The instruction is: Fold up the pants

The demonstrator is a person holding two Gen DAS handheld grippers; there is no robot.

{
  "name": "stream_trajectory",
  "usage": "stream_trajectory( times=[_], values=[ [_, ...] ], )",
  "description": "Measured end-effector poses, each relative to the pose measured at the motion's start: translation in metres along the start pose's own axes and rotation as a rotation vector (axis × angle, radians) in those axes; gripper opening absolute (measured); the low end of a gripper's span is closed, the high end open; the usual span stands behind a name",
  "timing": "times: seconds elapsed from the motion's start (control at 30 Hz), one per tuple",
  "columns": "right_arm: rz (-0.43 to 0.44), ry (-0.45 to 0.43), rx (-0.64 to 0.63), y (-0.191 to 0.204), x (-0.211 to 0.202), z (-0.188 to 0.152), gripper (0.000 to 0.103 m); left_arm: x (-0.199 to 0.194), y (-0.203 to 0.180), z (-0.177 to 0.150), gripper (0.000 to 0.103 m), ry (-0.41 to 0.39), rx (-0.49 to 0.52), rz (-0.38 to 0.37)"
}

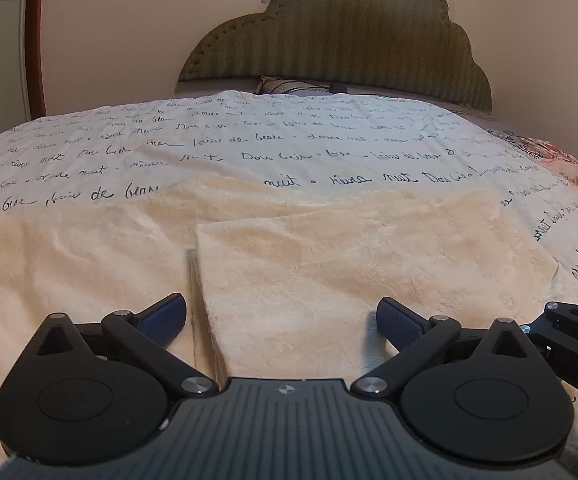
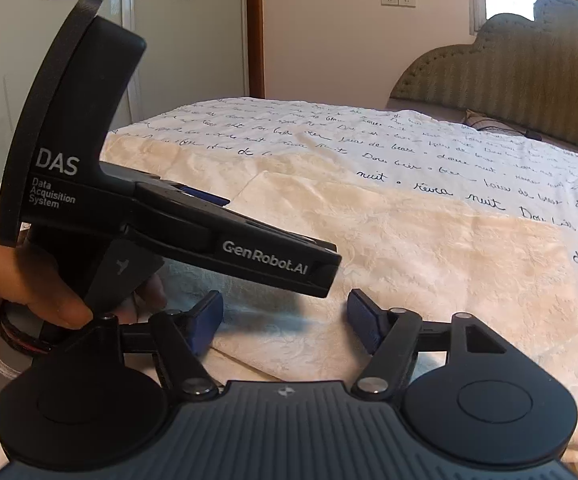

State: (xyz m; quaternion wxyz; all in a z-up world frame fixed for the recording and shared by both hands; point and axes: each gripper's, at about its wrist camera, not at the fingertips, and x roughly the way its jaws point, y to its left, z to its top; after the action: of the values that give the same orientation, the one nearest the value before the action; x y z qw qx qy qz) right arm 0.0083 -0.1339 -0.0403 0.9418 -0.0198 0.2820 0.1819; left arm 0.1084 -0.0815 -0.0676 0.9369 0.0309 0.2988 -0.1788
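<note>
Cream fleece pants [image 1: 329,256] lie flat on the bed, a folded upper layer lying over a lower layer that runs off to the left [image 1: 69,264]. My left gripper [image 1: 281,316] is open and empty, low over the near edge of the folded layer. The pants also show in the right wrist view [image 2: 429,248]. My right gripper [image 2: 285,320] is open and empty just above the pants' near edge. The left gripper's body [image 2: 169,224] crosses in front of it, held in a hand [image 2: 13,280].
A white bedspread with dark handwriting print [image 1: 289,144] covers the bed. An olive padded headboard [image 1: 349,40] stands at the far end with a pillow [image 1: 289,86] below it. A patterned cloth [image 1: 561,160] lies at the right edge. Walls and a door frame [image 2: 255,28] surround the bed.
</note>
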Motion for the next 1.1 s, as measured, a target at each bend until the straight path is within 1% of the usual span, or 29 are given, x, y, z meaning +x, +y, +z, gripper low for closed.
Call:
stream_trajectory(
  times=[0.07,0.1,0.13,0.27,0.33,0.37,0.43,0.5,0.57,0.63,0.7,0.77,0.8,0.83,0.9,1.0,1.03,1.1],
  values=[
    [0.009,0.001,0.01,-0.002,0.0,0.0,0.07,0.0,-0.001,0.0,0.103,0.0,0.005,0.003],
    [0.014,0.001,0.011,-0.003,0.0,0.0,0.073,0.0,-0.001,0.0,0.103,0.001,0.005,0.004],
    [0.024,0.002,0.008,-0.003,0.0,0.0,0.079,0.0,0.0,-0.001,0.103,0.0,0.004,0.003],
    [-0.009,0.004,-0.011,0.002,0.0,0.0,0.087,-0.001,-0.001,-0.001,0.103,-0.001,0.0,0.0],
    [-0.038,0.009,-0.017,0.005,0.001,0.0,0.101,-0.001,-0.001,-0.001,0.103,-0.001,0.0,0.001],
    [-0.052,0.013,-0.021,0.007,0.0,-0.001,0.103,-0.001,-0.001,-0.001,0.103,-0.001,0.0,0.001],
    [-0.061,0.015,-0.035,0.009,-0.001,-0.001,0.103,-0.001,-0.001,-0.001,0.103,-0.001,-0.001,0.001],
    [-0.049,0.017,-0.038,0.01,-0.004,-0.002,0.103,-0.001,0.0,-0.001,0.103,-0.001,-0.003,-0.001],
    [-0.055,0.004,-0.038,0.012,-0.014,-0.003,0.103,-0.001,0.0,-0.001,0.103,-0.002,-0.005,-0.003],
    [-0.061,-0.036,-0.01,0.005,-0.027,-0.004,0.103,-0.001,0.001,-0.001,0.103,-0.003,-0.007,-0.005],
    [-0.082,-0.046,0.046,-0.009,-0.038,-0.003,0.103,-0.001,0.001,-0.001,0.102,-0.004,-0.011,-0.007],
    [-0.115,-0.001,0.107,-0.026,-0.038,-0.005,0.103,-0.004,0.003,0.001,0.1,-0.006,-0.022,-0.007],
    [-0.118,0.054,0.143,-0.036,-0.034,-0.008,0.103,-0.007,0.004,0.002,0.098,-0.007,-0.032,0.0],
    [-0.107,0.107,0.167,-0.043,-0.029,-0.012,0.103,-0.012,0.006,0.004,0.098,-0.009,-0.045,0.011],
    [-0.113,0.08,0.163,-0.04,-0.034,-0.014,0.103,-0.028,0.014,0.007,0.099,-0.031,-0.074,0.018],
    [-0.086,0.04,0.128,-0.025,-0.04,-0.008,0.103,-0.053,0.038,0.008,0.1,-0.06,-0.117,0.048],
    [-0.1,0.021,0.101,-0.017,-0.041,-0.004,0.103,-0.061,0.047,0.007,0.1,-0.063,-0.128,0.07],
    [-0.134,-0.023,0.013,0.001,-0.042,0.004,0.103,-0.076,0.068,0.004,0.1,-0.067,-0.155,0.138]
  ],
)
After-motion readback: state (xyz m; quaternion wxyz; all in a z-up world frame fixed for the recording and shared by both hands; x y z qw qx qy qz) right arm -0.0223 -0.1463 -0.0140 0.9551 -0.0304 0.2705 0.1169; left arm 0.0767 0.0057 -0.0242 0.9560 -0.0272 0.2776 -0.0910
